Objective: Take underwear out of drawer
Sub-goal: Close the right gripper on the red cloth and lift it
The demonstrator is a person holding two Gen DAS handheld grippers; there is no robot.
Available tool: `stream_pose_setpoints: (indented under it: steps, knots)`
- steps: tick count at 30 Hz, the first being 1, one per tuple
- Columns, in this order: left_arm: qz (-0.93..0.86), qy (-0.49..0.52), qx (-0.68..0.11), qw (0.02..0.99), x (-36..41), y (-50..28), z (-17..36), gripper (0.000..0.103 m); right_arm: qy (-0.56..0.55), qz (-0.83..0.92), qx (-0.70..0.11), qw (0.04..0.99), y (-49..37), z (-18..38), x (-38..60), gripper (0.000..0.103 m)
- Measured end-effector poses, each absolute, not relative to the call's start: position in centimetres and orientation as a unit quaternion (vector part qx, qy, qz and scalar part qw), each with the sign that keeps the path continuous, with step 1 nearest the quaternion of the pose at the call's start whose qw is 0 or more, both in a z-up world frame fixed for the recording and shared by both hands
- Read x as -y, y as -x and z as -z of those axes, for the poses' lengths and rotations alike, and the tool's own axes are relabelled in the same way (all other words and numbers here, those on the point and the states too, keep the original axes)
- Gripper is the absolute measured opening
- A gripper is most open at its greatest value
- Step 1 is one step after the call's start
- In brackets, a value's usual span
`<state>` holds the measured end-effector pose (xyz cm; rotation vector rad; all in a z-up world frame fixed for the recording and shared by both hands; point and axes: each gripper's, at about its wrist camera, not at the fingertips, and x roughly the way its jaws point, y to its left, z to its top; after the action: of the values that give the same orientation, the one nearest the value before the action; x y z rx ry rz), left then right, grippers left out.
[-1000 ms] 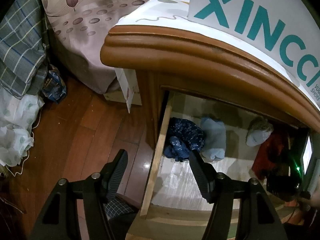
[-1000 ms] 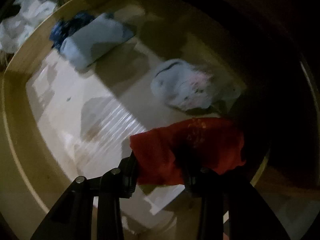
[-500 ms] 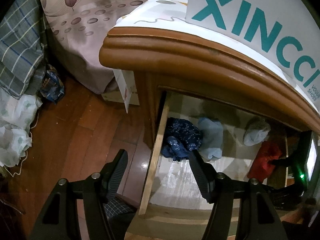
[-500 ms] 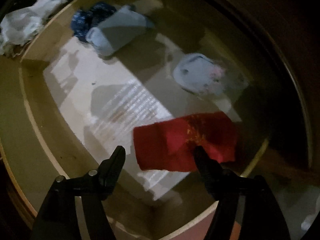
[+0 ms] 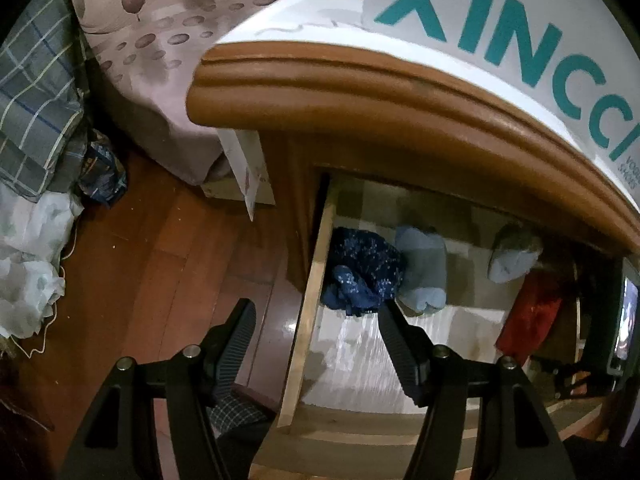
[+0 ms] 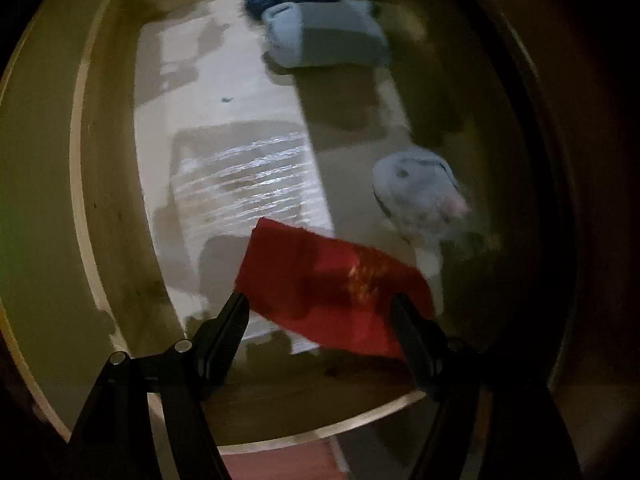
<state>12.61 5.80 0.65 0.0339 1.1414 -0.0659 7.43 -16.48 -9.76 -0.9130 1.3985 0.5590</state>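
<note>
Right wrist view shows the right gripper [image 6: 320,312] with jaws apart, the red underwear [image 6: 328,284] lying crosswise between and just beyond them in the drawer [image 6: 116,216], while the left gripper [image 5: 316,320], also spread, hangs farther away at the drawer's side.

A flat red underwear [image 6: 332,288] lies at six o'clock on the open drawer's [image 6: 112,208] pale floor, slightly tilted.

The drawer [image 5: 306,320] was pale, matt bare wood lined with glossy, wrinkled film, the cabinet edge [image 5: 400,108] was smooth varnished wood, and the red underwear [image 6: 320,280] was soft cloth.
</note>
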Motion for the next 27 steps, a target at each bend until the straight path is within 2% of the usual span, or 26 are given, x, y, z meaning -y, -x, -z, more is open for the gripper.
stream_pose_setpoints:
  steps: [2,9,16,27]
  knots:
    - [0.031,-0.012,-0.544,0.838,-6.0,-12.7,-0.4,0.065,0.422,-0.264,-0.607,0.620,-7.7,10.3,16.1,0.075]
    - [0.030,-0.006,-0.553,0.833,-6.4,-12.9,0.0,0.065,0.499,-0.320,-0.588,0.550,-7.3,12.2,13.8,0.081]
    - [0.033,-0.012,-0.556,0.830,-6.2,-12.9,0.2,0.065,0.541,-0.327,-0.571,0.524,-6.4,15.2,12.0,0.082]
    - [0.034,-0.014,-0.559,0.828,-6.2,-12.9,0.3,0.065,0.455,-0.318,-0.624,0.549,-7.8,15.9,13.4,0.082]
